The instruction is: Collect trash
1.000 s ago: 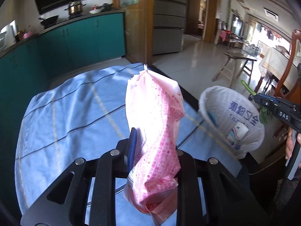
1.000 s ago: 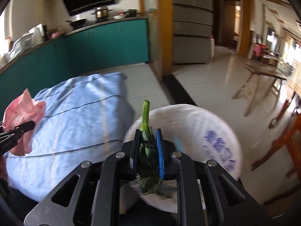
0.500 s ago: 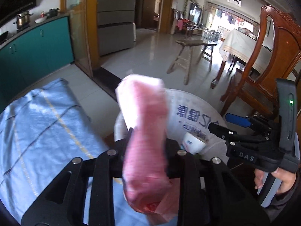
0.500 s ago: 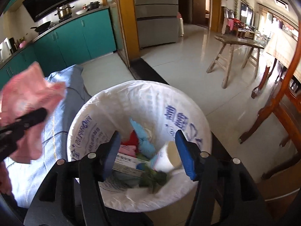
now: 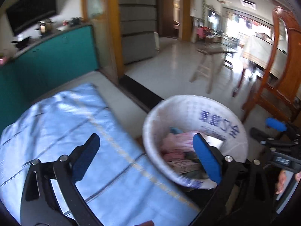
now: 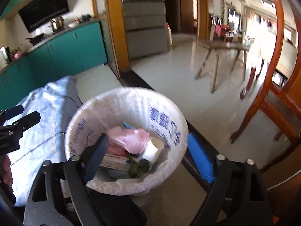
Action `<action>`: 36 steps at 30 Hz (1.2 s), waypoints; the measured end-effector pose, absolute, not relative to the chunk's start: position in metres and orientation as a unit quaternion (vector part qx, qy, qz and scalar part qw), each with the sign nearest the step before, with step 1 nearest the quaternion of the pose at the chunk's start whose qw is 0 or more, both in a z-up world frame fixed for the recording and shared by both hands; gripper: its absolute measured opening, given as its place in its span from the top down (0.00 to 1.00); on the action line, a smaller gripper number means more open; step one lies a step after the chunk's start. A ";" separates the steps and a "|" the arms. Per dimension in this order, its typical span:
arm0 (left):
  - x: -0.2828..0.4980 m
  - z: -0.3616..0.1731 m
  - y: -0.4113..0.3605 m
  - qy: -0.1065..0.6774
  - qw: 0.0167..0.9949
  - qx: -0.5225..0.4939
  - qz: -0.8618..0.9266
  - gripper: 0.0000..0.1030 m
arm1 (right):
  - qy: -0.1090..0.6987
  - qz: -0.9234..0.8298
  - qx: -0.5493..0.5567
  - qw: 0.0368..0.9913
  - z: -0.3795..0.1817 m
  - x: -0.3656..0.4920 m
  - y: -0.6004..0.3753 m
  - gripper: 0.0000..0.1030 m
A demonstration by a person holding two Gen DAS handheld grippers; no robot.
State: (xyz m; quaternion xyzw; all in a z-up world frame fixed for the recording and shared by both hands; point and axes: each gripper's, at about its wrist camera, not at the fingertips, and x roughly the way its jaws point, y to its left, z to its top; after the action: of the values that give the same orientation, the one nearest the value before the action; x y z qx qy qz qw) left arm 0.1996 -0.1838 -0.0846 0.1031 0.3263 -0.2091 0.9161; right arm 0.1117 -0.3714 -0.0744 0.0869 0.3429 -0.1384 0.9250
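A trash bin lined with a white printed bag (image 5: pixel 223 116) (image 6: pixel 169 111) stands on the floor by the table. Inside lie a pink plastic bag (image 6: pixel 131 139) (image 5: pixel 178 143), a green vegetable stalk (image 6: pixel 139 167), a white cup (image 6: pixel 152 148) and a flat carton (image 6: pixel 112 160). My left gripper (image 5: pixel 146 156) is open and empty, over the table edge and the bin's left rim. My right gripper (image 6: pixel 148 154) is open and empty, above the bin. Each gripper shows in the other's view, the right one (image 5: pixel 276 131) and the left one (image 6: pixel 18 116).
A table under a light blue striped cloth (image 5: pixel 56 124) (image 6: pixel 37 113) lies left of the bin. Teal kitchen cabinets (image 6: pixel 65 52) stand behind it. A wooden chair (image 6: pixel 278 86) stands at the right, a wooden bench (image 5: pixel 212 60) further off on the tiled floor.
My left gripper swung over the bin, opened and dropped the pink bag into it. My right gripper opened earlier, dropped the green stalk in the bin, and stays open.
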 end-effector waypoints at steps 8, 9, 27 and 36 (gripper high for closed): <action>0.150 -0.053 -0.100 0.311 0.938 0.098 -0.119 0.03 | 0.272 -0.118 0.021 0.955 -0.023 0.087 -0.317 0.03; 0.140 -0.047 -0.088 0.303 0.942 0.096 -0.111 0.03 | 0.259 -0.108 0.019 0.960 -0.014 0.081 -0.309 0.03; 0.028 0.014 0.004 0.222 0.972 0.057 -0.041 0.03 | 0.201 -0.059 -0.018 0.978 0.036 0.022 -0.227 0.03; 0.018 0.017 0.008 0.215 0.974 0.054 -0.045 0.03 | 0.184 -0.073 -0.019 0.980 0.048 0.004 -0.224 0.03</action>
State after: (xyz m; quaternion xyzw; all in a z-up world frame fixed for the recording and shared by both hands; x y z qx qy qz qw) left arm 0.0184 0.0085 0.0175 0.0542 0.2155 -0.0453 0.9740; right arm 0.0041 -0.2239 0.0479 -0.0192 0.1843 -0.0732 0.9800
